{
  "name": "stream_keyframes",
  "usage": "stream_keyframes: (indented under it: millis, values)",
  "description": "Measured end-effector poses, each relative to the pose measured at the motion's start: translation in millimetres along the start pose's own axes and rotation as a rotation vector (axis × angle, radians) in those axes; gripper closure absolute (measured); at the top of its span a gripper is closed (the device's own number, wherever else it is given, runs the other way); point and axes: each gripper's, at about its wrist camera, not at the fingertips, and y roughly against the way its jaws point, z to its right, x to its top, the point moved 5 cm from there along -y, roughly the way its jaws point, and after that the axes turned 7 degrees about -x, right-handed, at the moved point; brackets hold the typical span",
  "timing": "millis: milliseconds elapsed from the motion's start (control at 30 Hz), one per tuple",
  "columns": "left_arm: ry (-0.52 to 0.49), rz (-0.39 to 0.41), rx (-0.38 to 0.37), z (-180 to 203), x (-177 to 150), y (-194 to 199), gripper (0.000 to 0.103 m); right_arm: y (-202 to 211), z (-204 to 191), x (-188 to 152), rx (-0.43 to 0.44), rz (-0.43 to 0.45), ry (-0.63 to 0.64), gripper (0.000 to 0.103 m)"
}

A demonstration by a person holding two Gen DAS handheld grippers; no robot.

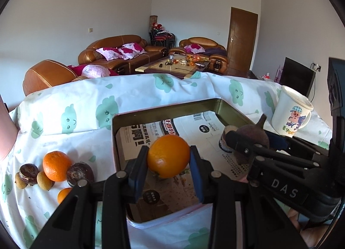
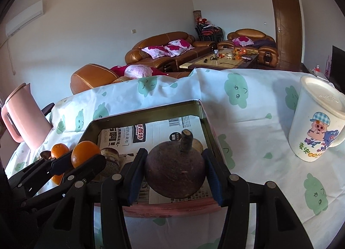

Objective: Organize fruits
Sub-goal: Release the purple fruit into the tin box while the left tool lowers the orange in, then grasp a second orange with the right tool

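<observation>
- Currently, left gripper: pads pinched on an orange, carried above the tin's near half, presumably for setting down inside.
- Right gripper: pads clamped on a dark brown stemmed fruit, stem up, held over the tin's near edge, likely for the same deposit.
- Metal tin: directly beneath both tools, lined with printed paper, open-topped as the collecting box; one banded brown fruit lies inside, between the two tools.
- Loose fruit pile: left of the left tool, on the tablecloth, still unsorted.
- Cartoon cup: right of the right tool, clear of the tin.
- Pink jug: far left, beyond the pile.
</observation>
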Motion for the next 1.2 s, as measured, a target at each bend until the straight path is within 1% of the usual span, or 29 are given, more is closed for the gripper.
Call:
stream_keyframes:
  millis: [100, 167, 200, 233, 267, 300, 367, 400, 467, 500, 533, 800, 1000, 1200]
  values:
    - [0.000, 0.000, 0.004, 0, 0, 1, 0.065, 6, 0, 3, 0.018, 0.033, -0.014, 0.048]
    - [-0.002, -0.001, 0.008, 0, 0, 1, 0.064, 14, 2, 7, 0.032, 0.070, -0.035, 0.047]
    - [-0.001, -0.001, 0.012, -1, 0, 1, 0.063, 19, 4, 9, 0.037, 0.093, -0.047, 0.046]
    - [0.000, 0.001, 0.022, -1, 0, 1, 0.062, 23, 5, 11, 0.036, 0.113, -0.057, 0.041]
    - [0.001, 0.003, 0.031, -2, -1, 2, 0.057, 27, 7, 12, 0.029, 0.136, -0.064, 0.033]
    - [0.002, 0.008, 0.039, -3, -1, 3, 0.052, 30, 9, 13, 0.015, 0.157, -0.068, 0.030]
    - [0.002, 0.022, 0.060, -4, 0, 5, 0.024, 33, 10, 16, -0.020, 0.182, -0.066, 0.029]
    - [0.002, 0.032, 0.074, -4, 0, 7, 0.019, 34, 10, 16, -0.035, 0.188, -0.062, 0.029]
    - [0.003, 0.048, 0.093, -5, 1, 11, 0.004, 34, 12, 17, -0.055, 0.198, -0.063, 0.029]
    - [0.004, 0.055, 0.099, -6, 1, 12, 0.002, 35, 13, 18, -0.060, 0.203, -0.067, 0.029]
    - [0.007, 0.060, 0.102, -7, 1, 13, 0.000, 35, 15, 18, -0.067, 0.209, -0.070, 0.029]
    - [0.047, 0.065, 0.118, -17, 0, 18, 0.000, 42, 22, 19, -0.138, 0.285, -0.064, 0.029]
    - [0.089, 0.063, 0.145, -34, -5, 24, 0.000, 46, 27, 18, -0.152, 0.300, -0.081, 0.029]
    - [0.101, 0.070, 0.180, -47, -9, 33, 0.000, 52, 33, 15, -0.173, 0.314, -0.120, 0.029]
